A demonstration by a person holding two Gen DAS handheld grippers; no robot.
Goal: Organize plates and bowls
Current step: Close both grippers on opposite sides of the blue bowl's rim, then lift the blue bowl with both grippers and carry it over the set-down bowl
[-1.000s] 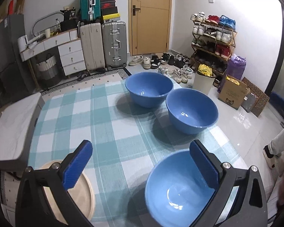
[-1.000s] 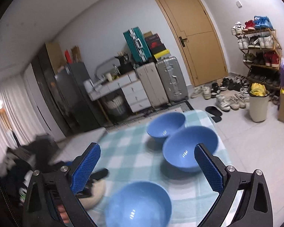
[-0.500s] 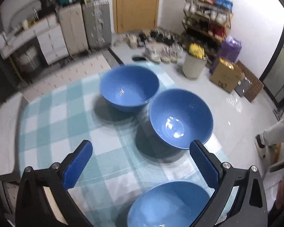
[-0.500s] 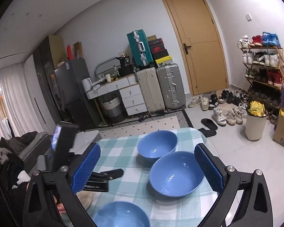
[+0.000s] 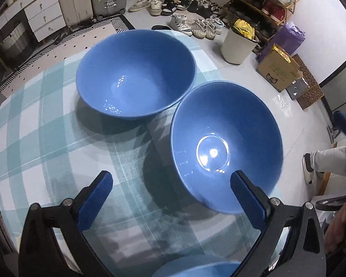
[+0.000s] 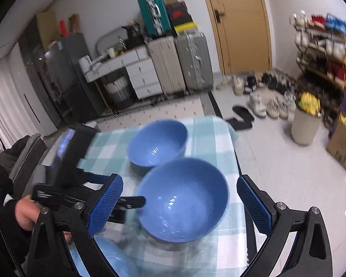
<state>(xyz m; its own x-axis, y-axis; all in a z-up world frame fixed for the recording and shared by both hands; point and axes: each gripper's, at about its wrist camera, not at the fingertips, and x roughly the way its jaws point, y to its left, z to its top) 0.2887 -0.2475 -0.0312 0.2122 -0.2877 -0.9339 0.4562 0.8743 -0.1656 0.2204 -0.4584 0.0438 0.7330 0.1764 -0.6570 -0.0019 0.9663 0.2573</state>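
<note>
On the checked tablecloth point(image 5: 48, 138), three blue bowls sit: the far bowl point(image 5: 136, 73), the middle bowl point(image 5: 226, 143) just beside it, tilted, and a near bowl point(image 5: 196, 270), while the left gripper point(image 5: 170, 198) and right gripper point(image 6: 180, 205) hover spread wide, holding nothing.

Both wrist views look down closely, sharing two blue bowls point(image 5: 136, 76) point(image 6: 184, 198).
</note>
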